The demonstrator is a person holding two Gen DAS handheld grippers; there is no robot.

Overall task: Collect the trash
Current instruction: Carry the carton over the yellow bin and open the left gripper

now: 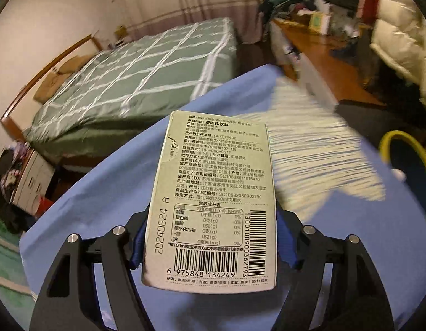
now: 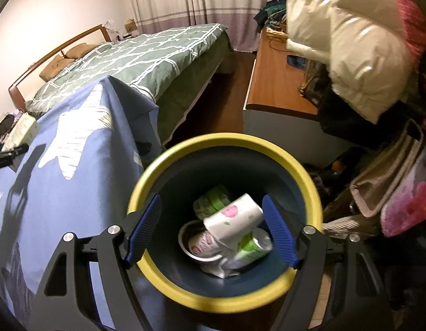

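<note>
I had the left tool (image 1: 211,244) clamped on the pale tea carton (image 1: 213,198), lifted above the blue-covered desk (image 1: 102,193) so it could go to the bin (image 2: 224,220). My right tool (image 2: 211,231) hung open and empty over the bin's trash.

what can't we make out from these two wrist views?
- Left wrist: the box in the left gripper hides the pads' contact and the cloth behind it.
- Left wrist: bin cut by the right edge.
- Right wrist: bin bottom buried under trash; labels blurred.
- Right wrist: right gripper empty.
</note>
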